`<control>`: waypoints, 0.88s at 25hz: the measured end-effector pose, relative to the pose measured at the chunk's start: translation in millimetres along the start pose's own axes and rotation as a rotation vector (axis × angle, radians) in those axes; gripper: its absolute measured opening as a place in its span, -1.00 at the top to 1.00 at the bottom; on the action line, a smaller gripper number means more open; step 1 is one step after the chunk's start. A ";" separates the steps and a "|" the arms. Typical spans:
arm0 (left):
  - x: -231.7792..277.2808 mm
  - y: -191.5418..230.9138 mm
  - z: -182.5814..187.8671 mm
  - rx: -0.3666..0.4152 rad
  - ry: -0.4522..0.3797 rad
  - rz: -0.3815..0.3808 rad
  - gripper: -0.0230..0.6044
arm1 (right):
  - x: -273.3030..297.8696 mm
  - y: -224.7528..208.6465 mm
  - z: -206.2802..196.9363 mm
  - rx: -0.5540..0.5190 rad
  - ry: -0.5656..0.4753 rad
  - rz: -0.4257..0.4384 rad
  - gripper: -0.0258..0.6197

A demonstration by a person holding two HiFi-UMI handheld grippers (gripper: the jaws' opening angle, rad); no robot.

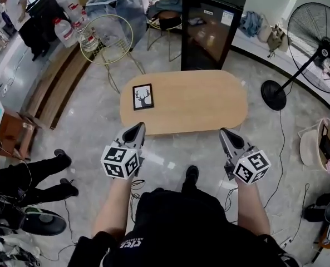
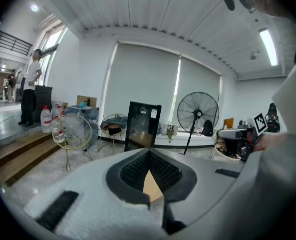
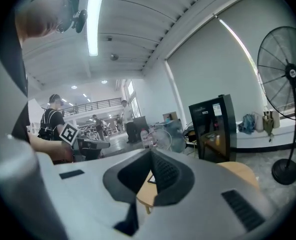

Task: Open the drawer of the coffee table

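Note:
An oval wooden coffee table (image 1: pixel 198 102) stands on the marble floor ahead of me, a framed deer picture (image 1: pixel 143 96) lying on its left part. No drawer shows from above. My left gripper (image 1: pixel 139 128) is shut and empty, its tips at the table's near left edge. My right gripper (image 1: pixel 224 132) is also shut and empty, at the near right edge. In the left gripper view the left gripper (image 2: pixel 148 156) shows a sliver of the table (image 2: pixel 151 188) between its closed jaws. In the right gripper view the right gripper (image 3: pixel 150 159) points over the tabletop (image 3: pixel 240 173).
Behind the table stand a black cabinet fridge (image 1: pixel 212 24) and a gold wire chair (image 1: pixel 105 40). A standing fan (image 1: pixel 315 49) is at the right. A seated person's legs (image 1: pixel 34 177) are at the left. Cables (image 1: pixel 281 149) trail across the floor.

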State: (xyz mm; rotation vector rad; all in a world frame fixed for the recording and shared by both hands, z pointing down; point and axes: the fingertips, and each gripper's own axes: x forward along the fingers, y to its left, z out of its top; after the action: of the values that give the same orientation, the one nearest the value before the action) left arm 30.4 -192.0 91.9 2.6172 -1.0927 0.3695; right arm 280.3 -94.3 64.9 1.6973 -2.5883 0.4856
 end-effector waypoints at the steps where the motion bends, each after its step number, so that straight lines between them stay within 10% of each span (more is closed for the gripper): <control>1: 5.7 -3.2 0.5 0.001 0.001 0.012 0.90 | 5.7 -9.7 0.6 -0.004 0.007 0.012 0.91; 9: 7.0 -2.7 -11.1 -0.047 -0.009 0.092 0.90 | 49.5 -16.7 -2.1 -0.038 0.050 0.144 0.91; 22: -83.8 45.4 -81.3 -0.137 -0.047 0.171 0.90 | 84.9 92.7 -43.1 -0.169 0.181 0.256 0.91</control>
State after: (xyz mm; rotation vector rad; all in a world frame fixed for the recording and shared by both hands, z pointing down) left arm -69.6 -139.6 146.1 2.4327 -1.3141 0.2596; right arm 155.3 -125.1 97.5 1.2195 -2.6379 0.3905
